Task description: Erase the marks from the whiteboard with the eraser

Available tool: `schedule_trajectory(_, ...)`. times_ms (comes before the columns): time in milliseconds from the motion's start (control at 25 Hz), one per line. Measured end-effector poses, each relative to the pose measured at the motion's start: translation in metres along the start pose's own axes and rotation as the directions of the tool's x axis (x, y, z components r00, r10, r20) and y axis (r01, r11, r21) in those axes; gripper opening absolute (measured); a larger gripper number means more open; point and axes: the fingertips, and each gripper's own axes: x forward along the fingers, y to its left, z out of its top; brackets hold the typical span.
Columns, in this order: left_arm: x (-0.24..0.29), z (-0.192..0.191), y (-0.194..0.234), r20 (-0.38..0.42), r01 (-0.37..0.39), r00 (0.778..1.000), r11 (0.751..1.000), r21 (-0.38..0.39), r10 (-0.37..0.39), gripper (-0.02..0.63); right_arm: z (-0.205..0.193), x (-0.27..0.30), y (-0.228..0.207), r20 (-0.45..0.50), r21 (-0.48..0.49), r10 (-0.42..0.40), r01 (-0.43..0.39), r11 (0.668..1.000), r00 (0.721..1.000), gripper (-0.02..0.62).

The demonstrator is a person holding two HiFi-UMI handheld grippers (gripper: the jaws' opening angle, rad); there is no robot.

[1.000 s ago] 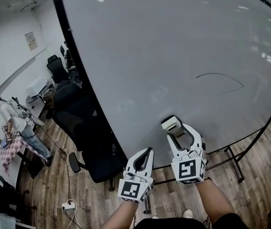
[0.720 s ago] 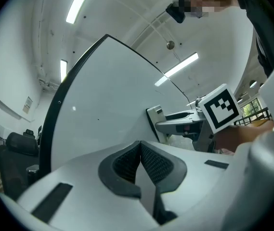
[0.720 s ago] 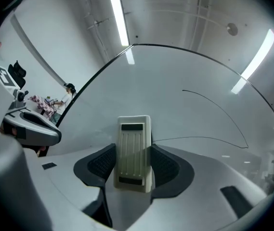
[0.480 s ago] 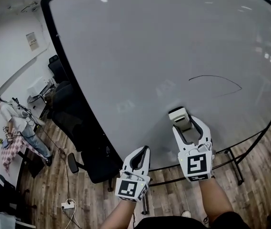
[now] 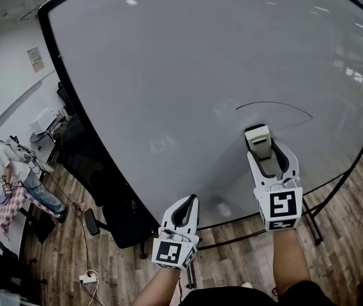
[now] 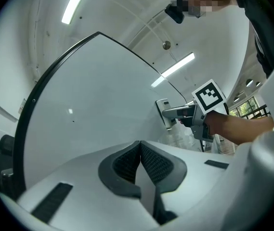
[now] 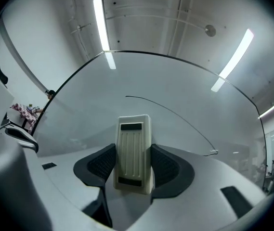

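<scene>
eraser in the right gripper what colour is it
Cream-white ribbed plastic eraser with two dark patches; right gripper view.

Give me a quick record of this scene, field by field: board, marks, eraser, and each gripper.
whiteboard: large, black-framed, mostly clean
mark: one thin curved black line, not erased
eraser: white, held lengthwise between the jaws, just below the line
right gripper: shut on the eraser
left gripper: shut, nothing between its jaws, held low
eraser touching board: cannot tell

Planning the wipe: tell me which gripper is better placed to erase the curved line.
Right. The right gripper holds the eraser close below the line on the whiteboard; the left gripper is shut, empty, and lower down.
</scene>
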Motion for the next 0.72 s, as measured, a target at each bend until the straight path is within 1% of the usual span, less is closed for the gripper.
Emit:
schedule_trajectory(200,0.007,0.003,-0.011,0.004,0.017,1.000,1.000,0.004,-0.017,0.020,-0.010,-0.003,-0.055,-0.014,0.015,-0.084,0.084,0.996,0.996,0.252)
schedule_trajectory(360,0.009,0.007,-0.019,0.009,0.022,1.000,1.000,0.009,-0.022,0.020,-0.019,-0.009,-0.098,-0.021,0.084,-0.131,0.132,0.988,0.991,0.252)
schedule_trajectory(560,0.011,0.009,-0.030,0.008,0.035,0.999,0.999,0.007,-0.035,0.020,-0.032,-0.013,-0.143,-0.028,0.198,-0.146,0.148,0.969,0.989,0.252)
schedule_trajectory(720,0.017,0.015,-0.038,0.016,0.032,0.999,0.999,0.013,-0.033,0.020,-0.039,-0.016,-0.173,-0.044,0.222,-0.176,0.181,0.958,0.983,0.252)
